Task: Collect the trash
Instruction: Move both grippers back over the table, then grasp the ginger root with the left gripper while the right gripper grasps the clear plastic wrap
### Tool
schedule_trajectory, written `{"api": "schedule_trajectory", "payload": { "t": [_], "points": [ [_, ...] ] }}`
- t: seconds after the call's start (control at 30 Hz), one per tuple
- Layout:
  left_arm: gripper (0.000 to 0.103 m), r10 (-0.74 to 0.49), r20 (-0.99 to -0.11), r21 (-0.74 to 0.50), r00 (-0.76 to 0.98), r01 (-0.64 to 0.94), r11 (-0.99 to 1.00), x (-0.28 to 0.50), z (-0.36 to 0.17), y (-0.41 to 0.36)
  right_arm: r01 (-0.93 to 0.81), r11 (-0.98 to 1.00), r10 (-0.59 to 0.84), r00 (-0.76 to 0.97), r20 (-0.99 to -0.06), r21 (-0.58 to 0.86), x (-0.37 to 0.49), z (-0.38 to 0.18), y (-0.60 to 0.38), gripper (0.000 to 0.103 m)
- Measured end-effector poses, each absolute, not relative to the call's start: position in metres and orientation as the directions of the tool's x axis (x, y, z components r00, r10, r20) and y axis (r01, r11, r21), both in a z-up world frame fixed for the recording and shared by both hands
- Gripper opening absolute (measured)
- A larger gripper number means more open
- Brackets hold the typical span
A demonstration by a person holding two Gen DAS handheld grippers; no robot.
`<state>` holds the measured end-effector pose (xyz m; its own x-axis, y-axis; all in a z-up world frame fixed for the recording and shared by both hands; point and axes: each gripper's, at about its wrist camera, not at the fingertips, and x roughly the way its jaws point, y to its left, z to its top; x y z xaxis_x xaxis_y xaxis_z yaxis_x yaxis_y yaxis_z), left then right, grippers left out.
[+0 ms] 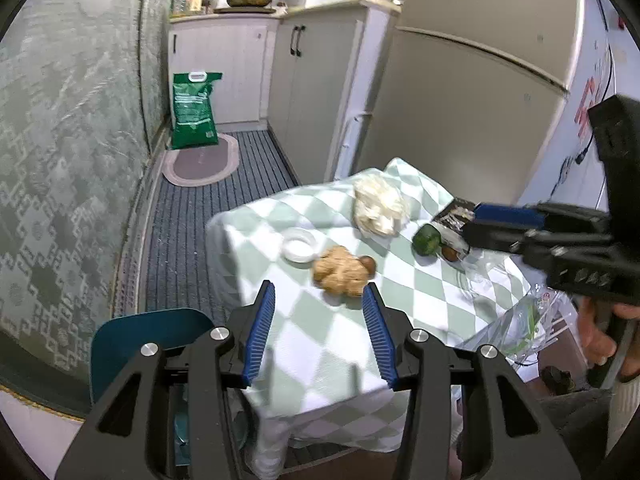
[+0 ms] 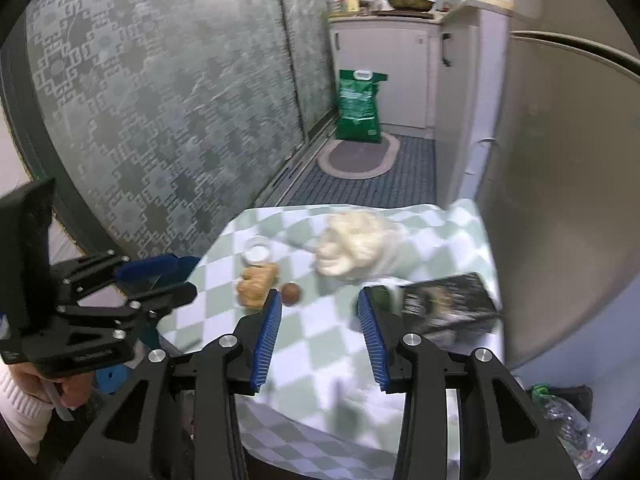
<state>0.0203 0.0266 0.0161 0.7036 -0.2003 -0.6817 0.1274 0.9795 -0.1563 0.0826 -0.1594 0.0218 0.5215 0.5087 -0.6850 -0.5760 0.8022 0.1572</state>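
A small table with a green-and-white checked cloth (image 1: 320,344) (image 2: 320,344) holds trash: a crumpled tan paper wad (image 1: 340,270) (image 2: 258,282), a brown round piece (image 1: 368,265) (image 2: 291,293), a white crumpled bag (image 1: 380,208) (image 2: 356,246), a white round lid (image 1: 298,244) (image 2: 258,249), a green round item (image 1: 427,239) (image 2: 384,296) and a dark packet (image 1: 456,216) (image 2: 448,300). My left gripper (image 1: 319,292) is open, just before the tan wad. My right gripper (image 2: 319,300) (image 1: 472,224) is open and empty above the table's near side.
A clear plastic bag (image 1: 516,320) hangs at the table's right edge. A blue chair (image 1: 144,336) stands left of the table. A fridge (image 1: 460,100) is right, a green sack (image 1: 194,110) and oval mat (image 1: 202,162) lie down the corridor. Bottles (image 2: 568,416) lie on the floor at right.
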Motion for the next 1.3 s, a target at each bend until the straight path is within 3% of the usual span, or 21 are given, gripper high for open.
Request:
{"api": "schedule_trajectory", "payload": {
  "t": [0.23, 0.63, 0.8, 0.83, 0.93, 1.3],
  "points": [
    [0.050, -0.159, -0.716, -0.106, 0.680, 0.119, 0.987, 0.045, -0.001, 0.006, -0.528, 0.830, 0.498, 0.555, -0.667, 0.179, 0.085, 0.024, -0.202, 0.049],
    [0.053, -0.130, -0.754, -0.085, 0.644, 0.100, 0.991, 0.071, -0.016, -0.004, -0.440, 0.868, 0.467, 0.566, -0.680, 0.230, 0.097, 0.008, -0.258, 0.050],
    [0.044, -0.109, -0.762, -0.058, 0.639, 0.101, 0.993, 0.073, -0.019, -0.007, -0.411, 0.860, 0.495, 0.526, -0.692, 0.302, 0.106, -0.005, -0.267, 0.050],
    [0.036, -0.111, -0.760, -0.060, 0.640, 0.100, 0.993, 0.072, -0.020, -0.006, -0.408, 0.857, 0.501, 0.520, -0.692, 0.315, 0.106, -0.006, -0.267, 0.050],
    [0.036, -0.117, -0.760, -0.068, 0.639, 0.101, 0.993, 0.072, -0.021, -0.006, -0.392, 0.844, 0.528, 0.495, -0.690, 0.365, 0.111, -0.009, -0.267, 0.049],
    [0.036, -0.118, -0.759, -0.052, 0.640, 0.122, 0.991, 0.065, -0.021, -0.007, -0.376, 0.865, 0.484, 0.445, -0.754, 0.333, 0.117, -0.027, -0.251, 0.022]
  ]
}}
